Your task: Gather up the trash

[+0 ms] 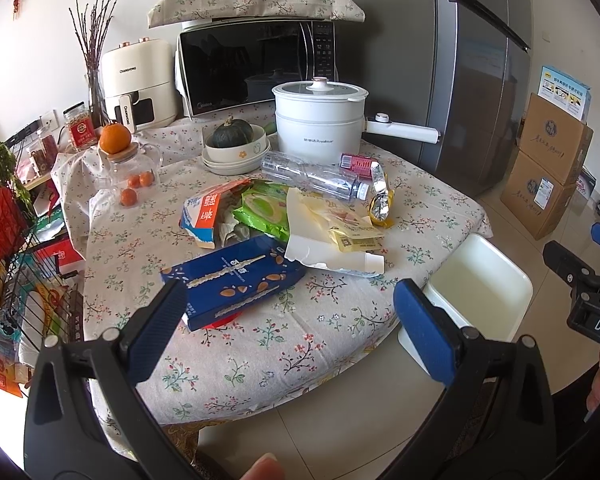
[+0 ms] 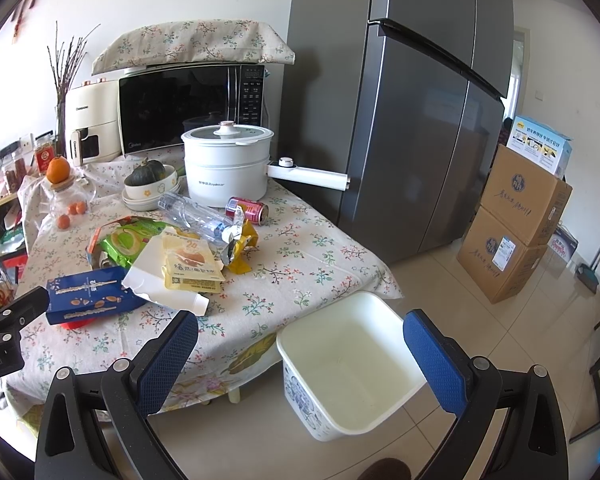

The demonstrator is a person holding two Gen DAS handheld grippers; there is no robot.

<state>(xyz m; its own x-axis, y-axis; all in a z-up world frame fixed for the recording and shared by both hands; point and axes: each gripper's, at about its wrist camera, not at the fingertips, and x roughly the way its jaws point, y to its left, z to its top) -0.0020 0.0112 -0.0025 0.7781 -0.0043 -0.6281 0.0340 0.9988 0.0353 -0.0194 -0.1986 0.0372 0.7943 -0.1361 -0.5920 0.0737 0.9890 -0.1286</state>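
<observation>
Trash lies piled on the floral tablecloth: a blue box (image 1: 236,280) (image 2: 94,298), a torn white carton (image 1: 324,244), a yellow pouch (image 1: 352,228) (image 2: 192,268), a green wrapper (image 1: 264,212), an orange-blue carton (image 1: 204,216), a clear plastic bottle (image 1: 312,176) (image 2: 192,212), a red can (image 2: 248,210) and a foil wrapper (image 1: 380,196). A white bin (image 1: 480,280) (image 2: 348,364) stands on the floor by the table's right edge. My left gripper (image 1: 288,320) is open and empty, just short of the blue box. My right gripper (image 2: 300,352) is open and empty above the bin.
A white electric pot (image 1: 320,120), a bowl with a squash (image 1: 236,140), a microwave (image 1: 256,64), an air fryer (image 1: 138,84) and a jar with oranges (image 1: 128,160) crowd the table's far side. A wire rack (image 1: 12,260) stands left; fridge (image 2: 412,120) and cardboard boxes (image 2: 516,224) right.
</observation>
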